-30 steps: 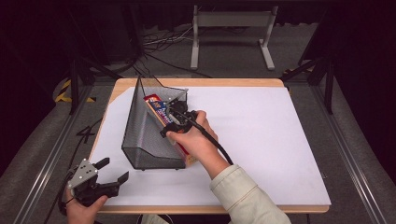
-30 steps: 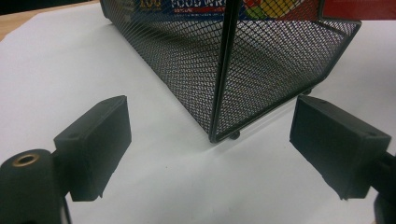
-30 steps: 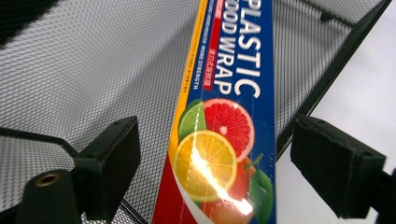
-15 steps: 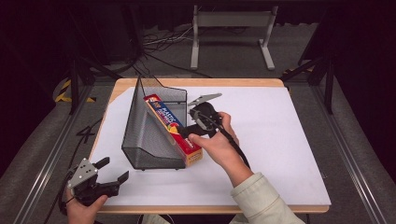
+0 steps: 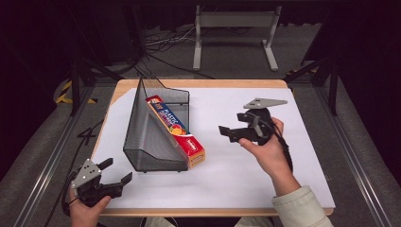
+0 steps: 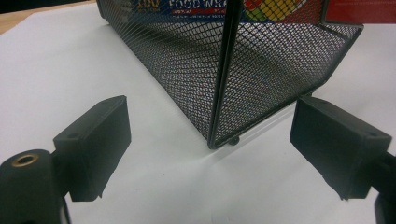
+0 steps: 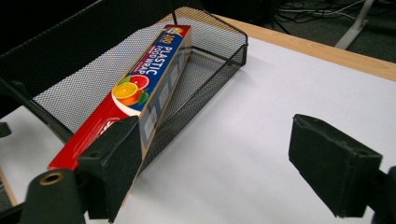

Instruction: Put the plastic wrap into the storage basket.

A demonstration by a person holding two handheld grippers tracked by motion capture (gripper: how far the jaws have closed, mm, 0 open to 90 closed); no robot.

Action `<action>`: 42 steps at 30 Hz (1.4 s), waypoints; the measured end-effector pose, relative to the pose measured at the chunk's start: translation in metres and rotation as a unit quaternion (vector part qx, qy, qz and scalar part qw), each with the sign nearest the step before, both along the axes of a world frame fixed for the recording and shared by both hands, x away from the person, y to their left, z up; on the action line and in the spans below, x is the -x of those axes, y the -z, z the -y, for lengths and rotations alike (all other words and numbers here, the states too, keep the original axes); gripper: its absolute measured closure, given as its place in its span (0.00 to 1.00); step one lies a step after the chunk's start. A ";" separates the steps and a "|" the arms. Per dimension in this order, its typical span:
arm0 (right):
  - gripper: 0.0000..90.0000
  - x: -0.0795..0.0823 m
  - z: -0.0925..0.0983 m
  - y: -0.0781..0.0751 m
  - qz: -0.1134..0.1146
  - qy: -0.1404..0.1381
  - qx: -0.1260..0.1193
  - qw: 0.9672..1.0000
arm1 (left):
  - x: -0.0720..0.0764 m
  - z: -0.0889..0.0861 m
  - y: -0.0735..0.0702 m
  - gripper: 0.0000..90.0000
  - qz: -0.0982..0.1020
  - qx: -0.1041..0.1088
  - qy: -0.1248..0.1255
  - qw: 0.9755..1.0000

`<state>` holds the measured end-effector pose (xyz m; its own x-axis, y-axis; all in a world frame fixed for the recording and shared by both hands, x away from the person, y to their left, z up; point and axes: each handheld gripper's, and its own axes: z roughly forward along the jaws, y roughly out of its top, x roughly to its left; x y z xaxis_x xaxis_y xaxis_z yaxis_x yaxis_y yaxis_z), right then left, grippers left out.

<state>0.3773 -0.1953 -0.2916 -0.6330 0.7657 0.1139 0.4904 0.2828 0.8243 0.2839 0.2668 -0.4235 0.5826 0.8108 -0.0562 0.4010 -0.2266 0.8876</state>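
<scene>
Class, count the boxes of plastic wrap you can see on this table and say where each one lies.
1: the plastic wrap box lies slanted in the black mesh holder, its near end sticking out. Others may be hidden behind the mesh.

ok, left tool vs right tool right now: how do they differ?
The left tool sits at the table's near-left corner, just off the mesh basket; the right tool is held over the bare white sheet, to the right of the food wrap box. The left points at the basket's near corner; the right points leftward at the box. Shared: both have their jaws apart and hold nothing.
</scene>
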 end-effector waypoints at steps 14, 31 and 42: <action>0.16 0.018 0.069 0.012 0.047 -0.016 0.009 0.999 | 0.001 -0.001 0.000 0.15 -0.001 0.002 -0.004 1.000; 0.15 0.044 0.117 0.081 0.100 -0.022 0.017 0.995 | 0.003 0.006 -0.001 0.13 0.010 -0.022 -0.001 1.000; 0.16 0.047 0.127 0.126 0.072 0.007 0.030 0.997 | -0.001 0.000 0.003 0.13 -0.005 0.008 0.008 1.000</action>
